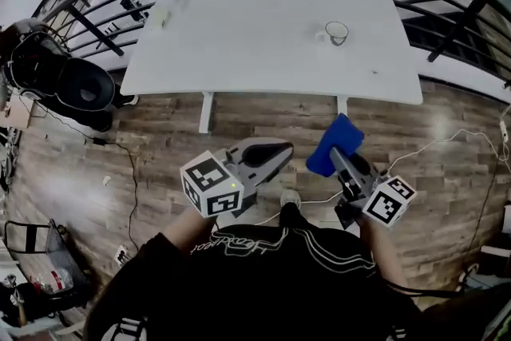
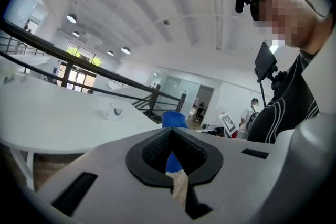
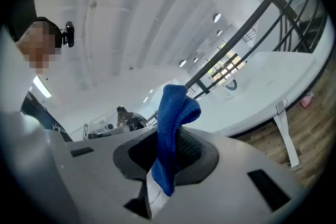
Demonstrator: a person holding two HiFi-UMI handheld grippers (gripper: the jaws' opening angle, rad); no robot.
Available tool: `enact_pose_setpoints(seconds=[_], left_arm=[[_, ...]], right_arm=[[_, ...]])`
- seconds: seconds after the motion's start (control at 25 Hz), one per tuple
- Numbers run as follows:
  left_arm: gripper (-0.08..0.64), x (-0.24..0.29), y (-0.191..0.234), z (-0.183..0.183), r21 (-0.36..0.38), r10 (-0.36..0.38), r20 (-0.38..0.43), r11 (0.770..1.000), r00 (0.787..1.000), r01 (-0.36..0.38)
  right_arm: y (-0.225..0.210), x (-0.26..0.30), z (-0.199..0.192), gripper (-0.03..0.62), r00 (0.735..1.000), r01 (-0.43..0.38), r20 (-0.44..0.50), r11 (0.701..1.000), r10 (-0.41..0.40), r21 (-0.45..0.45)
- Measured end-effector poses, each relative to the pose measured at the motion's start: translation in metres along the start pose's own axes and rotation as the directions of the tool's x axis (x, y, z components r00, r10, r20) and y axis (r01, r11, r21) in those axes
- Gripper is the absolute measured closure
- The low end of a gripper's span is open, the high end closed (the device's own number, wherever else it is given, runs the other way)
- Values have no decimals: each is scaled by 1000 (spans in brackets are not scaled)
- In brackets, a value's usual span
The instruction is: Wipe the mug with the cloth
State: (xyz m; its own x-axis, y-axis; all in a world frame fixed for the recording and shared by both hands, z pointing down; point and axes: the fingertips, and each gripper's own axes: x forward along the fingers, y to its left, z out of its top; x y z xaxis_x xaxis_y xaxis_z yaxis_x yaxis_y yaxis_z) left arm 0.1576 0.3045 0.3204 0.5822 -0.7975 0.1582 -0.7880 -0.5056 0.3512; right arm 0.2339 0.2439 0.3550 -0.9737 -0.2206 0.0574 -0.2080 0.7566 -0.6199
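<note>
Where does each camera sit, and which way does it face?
Head view: worn by the person, facing down at table, mug, left claw, right claw, cloth; shirt shows.
Left gripper view: on the left claw, facing along its shut jaws; shirt shows.
Right gripper view: on the right claw, along jaws gripping the cloth; shirt shows.
All share the cloth.

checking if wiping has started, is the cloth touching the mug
No, the blue cloth is in the right gripper over the floor, apart from the mug on the table.
</note>
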Motion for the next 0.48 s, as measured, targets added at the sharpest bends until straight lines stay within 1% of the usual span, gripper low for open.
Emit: enact_pose_setpoints(seconds=[0.08,0.16,0.24,0.36,0.48], left_arm=[[552,21,39,27,16,12,19,1000,1000,-13],[552,32,70,43,30,32,26,999,999,-33],[552,36,89,49,34,49,31,998,998,-50],[552,44,109,49,32,64,27,997,998,-65],[552,59,139,49,32,54,-2,998,999,-54]], right_arm=[[-27,32,32,532,1000,1,-6,999,-1,-39],[-42,56,55,532,1000,-2,5,998,2,-60],[-50,71,67,532,1000,-2,24,998,3,-59],[-58,85,76,532,999,-7,44,998,9,-56],[-75,106,84,532,998,2,55,999,0,-33]])
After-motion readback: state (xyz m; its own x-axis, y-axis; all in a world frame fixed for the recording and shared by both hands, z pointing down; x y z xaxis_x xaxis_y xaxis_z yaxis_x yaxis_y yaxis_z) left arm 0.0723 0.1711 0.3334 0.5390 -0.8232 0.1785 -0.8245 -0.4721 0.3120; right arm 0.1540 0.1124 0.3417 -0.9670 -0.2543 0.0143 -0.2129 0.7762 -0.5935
